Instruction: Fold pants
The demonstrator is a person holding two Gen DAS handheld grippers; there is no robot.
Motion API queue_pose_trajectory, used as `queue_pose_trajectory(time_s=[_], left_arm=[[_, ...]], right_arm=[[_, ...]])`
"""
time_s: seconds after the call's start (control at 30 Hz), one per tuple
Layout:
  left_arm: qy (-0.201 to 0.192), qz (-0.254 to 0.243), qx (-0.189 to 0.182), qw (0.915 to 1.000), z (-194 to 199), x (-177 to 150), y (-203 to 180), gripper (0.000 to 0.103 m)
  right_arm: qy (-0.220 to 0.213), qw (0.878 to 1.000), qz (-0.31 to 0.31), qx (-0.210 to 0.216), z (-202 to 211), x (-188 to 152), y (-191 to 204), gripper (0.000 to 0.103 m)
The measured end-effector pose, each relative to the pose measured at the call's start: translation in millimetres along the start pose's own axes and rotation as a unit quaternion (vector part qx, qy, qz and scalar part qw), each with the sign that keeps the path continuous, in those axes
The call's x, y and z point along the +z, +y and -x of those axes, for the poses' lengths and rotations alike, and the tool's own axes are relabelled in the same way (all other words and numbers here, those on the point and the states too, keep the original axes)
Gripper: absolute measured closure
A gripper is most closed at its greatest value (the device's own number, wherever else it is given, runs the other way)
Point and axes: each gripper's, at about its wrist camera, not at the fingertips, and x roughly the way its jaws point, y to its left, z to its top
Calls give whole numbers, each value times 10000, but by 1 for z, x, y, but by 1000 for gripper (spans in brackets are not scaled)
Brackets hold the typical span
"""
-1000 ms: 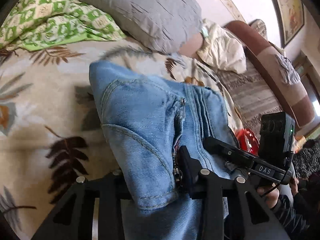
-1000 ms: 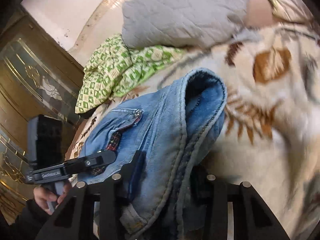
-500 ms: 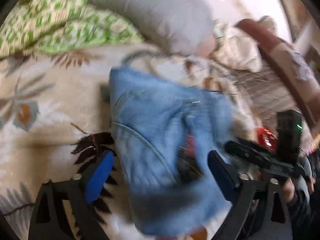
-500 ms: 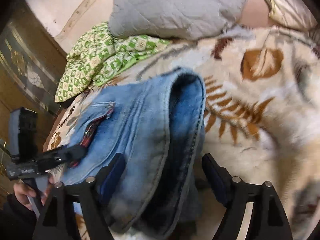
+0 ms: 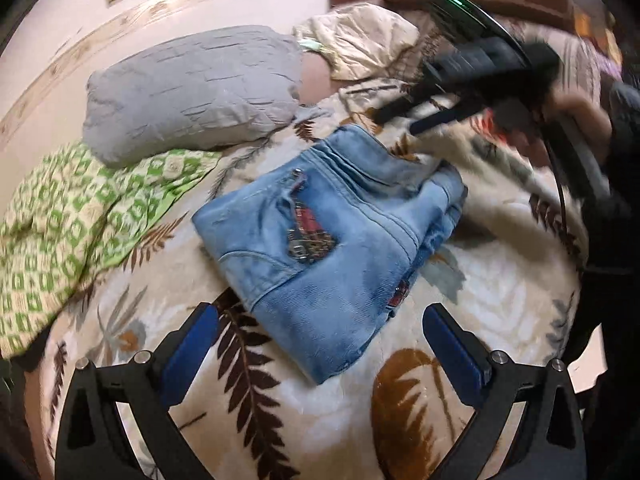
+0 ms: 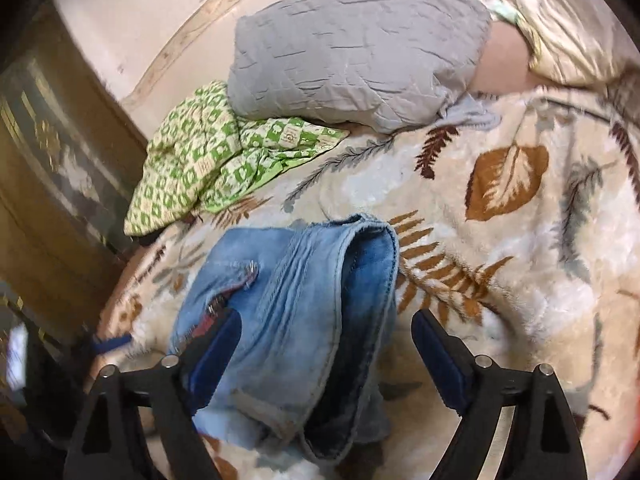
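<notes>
The pants (image 5: 328, 240) were light blue denim, folded into a compact, roughly rectangular bundle that lay flat on the bed's blanket (image 5: 500, 292), a plush cream cover printed with brown, rust and grey leaves. On the top face a metal zipper ran beside a patch of red patterned lining, with a curved pocket seam below it and parallel stitched seams running along the length. In the right wrist view the bundle's far end showed as a rounded fold, the darker blue inner side of the cloth visible inside the loop, and the nearer edges lay looser and uneven.

The left tool (image 5: 320, 344) stood spread wide, its blue-padded fingers to either side of the near corner of the bundle and clear of the cloth, with nothing in its grip. The right tool (image 6: 326, 352) had its jaws just opening; the near end of the denim lay between its fingers, the left-hand pad close against or over the cloth and the other well clear, so it gripped nothing. In the left wrist view the right tool appeared blurred beyond the far end of the bundle, carried by a hand (image 5: 576, 120).

Past the pants lay a grey quilted pillow (image 5: 192, 88) and, partly under it, a rumpled green-and-cream patterned cloth (image 5: 80, 216). A cream pillow (image 5: 356, 40) lay to the right of the grey one. No containers were in view.
</notes>
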Motion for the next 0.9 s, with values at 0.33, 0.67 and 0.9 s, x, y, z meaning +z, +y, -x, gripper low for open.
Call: queue_pose_trajectory(time_s=[0.33,0.67,0.9], left_arm=[[340,-278,-199,9988,-40,-3,4,52],[446,-60,-406,9982,-49,-10,3,63],[555,723,-1,9958,-36,-15,14,12]], right_arm=[[691,9934,-772,484,-73,38,-15,45],[943,9952,-182,-192,-86,30,-29,94],[806,9958,-25,-435,-65,23,-11,18]])
